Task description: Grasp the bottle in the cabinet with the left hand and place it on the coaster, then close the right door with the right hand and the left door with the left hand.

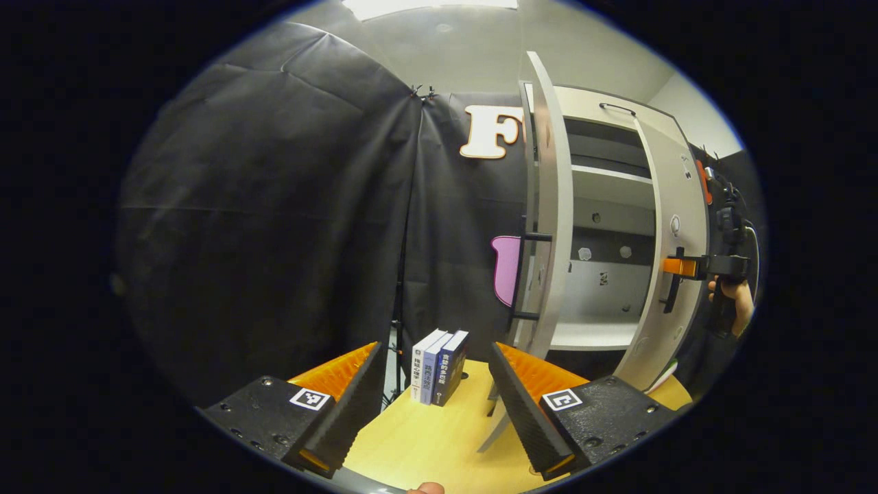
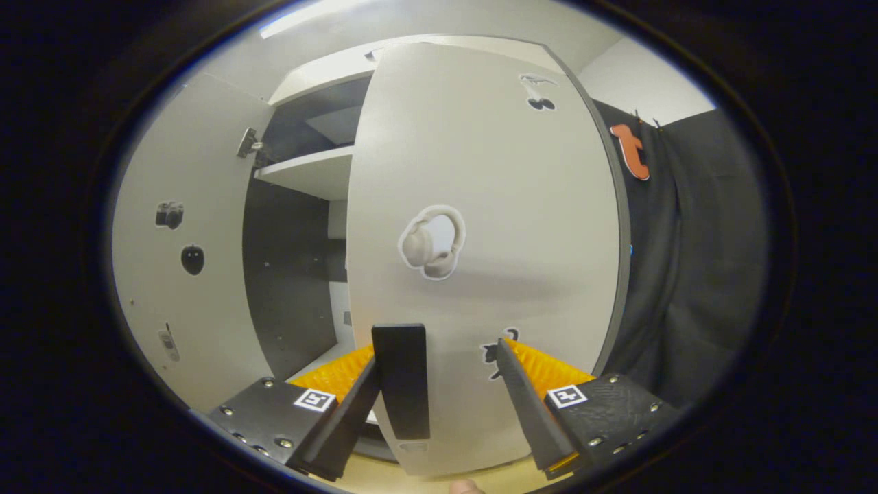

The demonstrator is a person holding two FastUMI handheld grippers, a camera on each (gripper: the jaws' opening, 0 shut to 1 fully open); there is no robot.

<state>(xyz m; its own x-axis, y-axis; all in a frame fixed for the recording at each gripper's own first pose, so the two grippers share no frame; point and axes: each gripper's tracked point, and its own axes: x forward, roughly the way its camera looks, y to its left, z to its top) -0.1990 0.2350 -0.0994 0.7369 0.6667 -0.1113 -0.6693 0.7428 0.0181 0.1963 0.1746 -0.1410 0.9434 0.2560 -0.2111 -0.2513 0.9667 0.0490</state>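
The white cabinet [image 1: 603, 103] stands on the table with both doors ajar. In the left gripper view my left gripper [image 1: 435, 348] hangs open over the table with nothing between its fingers, and the left door [image 1: 552, 206] is edge-on just beyond its right finger. Farther off, the right gripper [image 1: 679, 266], held by a hand [image 1: 732, 296], is at the right door [image 1: 675, 206]. In the right gripper view my right gripper [image 2: 439, 350] is open against the right door [image 2: 480, 171]. That door's black handle [image 2: 401, 381] stands between the fingers, close to the left one. The left door [image 2: 178, 261] swings out at the left.
Three upright books [image 1: 439, 367] stand at the far edge of the wooden table [image 1: 425, 439], left of the cabinet. Black cloth walls close the booth on the left and behind. The cabinet's shelves [image 1: 610, 175] show between the doors.
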